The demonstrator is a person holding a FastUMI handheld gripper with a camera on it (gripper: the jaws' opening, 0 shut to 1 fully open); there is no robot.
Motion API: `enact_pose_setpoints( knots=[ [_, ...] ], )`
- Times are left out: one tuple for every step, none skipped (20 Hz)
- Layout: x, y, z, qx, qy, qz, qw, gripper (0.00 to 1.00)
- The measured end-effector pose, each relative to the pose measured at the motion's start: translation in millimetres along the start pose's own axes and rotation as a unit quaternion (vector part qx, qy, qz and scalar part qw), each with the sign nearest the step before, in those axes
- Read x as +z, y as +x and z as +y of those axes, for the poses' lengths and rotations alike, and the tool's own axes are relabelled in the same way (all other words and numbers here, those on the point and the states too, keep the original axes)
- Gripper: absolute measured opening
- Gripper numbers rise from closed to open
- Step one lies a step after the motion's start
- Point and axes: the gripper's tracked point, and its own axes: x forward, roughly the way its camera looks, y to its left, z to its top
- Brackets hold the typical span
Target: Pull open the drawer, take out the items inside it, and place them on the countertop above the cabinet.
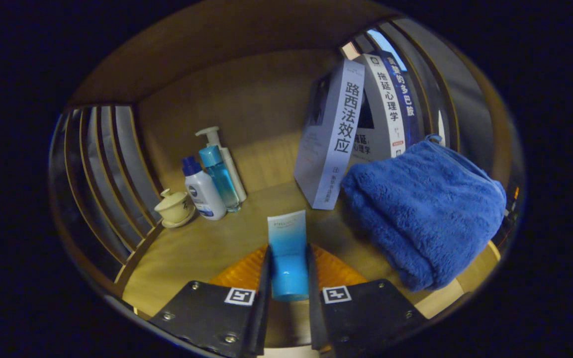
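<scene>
A blue squeeze tube [287,253] with a pale crimped end stands between my two fingers, its crimped end pointing away from me. My gripper [288,258] is shut on the tube, both fingers pressing its sides. The tube is held just above the wooden countertop [207,243], inside a wooden alcove. I cannot tell whether its lower end touches the wood. The drawer is hidden from this view.
A folded blue towel [426,209] lies just ahead on the right. Three books [336,134] lean upright behind it. On the left stand a white bottle [203,191], a blue bottle [219,174], a pump bottle [227,159] and a lidded cup [174,206]. Slatted walls flank both sides.
</scene>
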Motion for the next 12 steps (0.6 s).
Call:
enact_pose_setpoints(
  knots=[
    [2, -1, 0, -0.002, 0.006, -0.001, 1.000, 0.36],
    [1, -2, -2, -0.002, 0.009, 0.005, 1.000, 0.38],
    [2, -5, 0, 0.001, 0.012, 0.006, 1.000, 0.39],
    [8, -3, -3, -0.001, 0.012, 0.000, 1.000, 0.51],
    [13, -14, -2, 0.002, 0.015, -0.003, 1.000, 0.62],
    [15, -18, -4, -0.002, 0.015, -0.007, 1.000, 0.74],
    [20, -26, -8, -0.005, 0.013, -0.012, 1.000, 0.86],
    [26, -36, -8, -0.004, 0.009, -0.018, 1.000, 0.97],
    [31, -45, -9, -0.002, 0.000, -0.023, 1.000, 0.98],
    [36, -55, -12, -0.002, -0.010, -0.028, 1.000, 0.98],
    [40, -67, -13, -0.002, -0.018, -0.032, 0.999, 0.98],
    [43, -80, -14, -0.001, -0.026, -0.037, 0.999, 0.98]
  ],
)
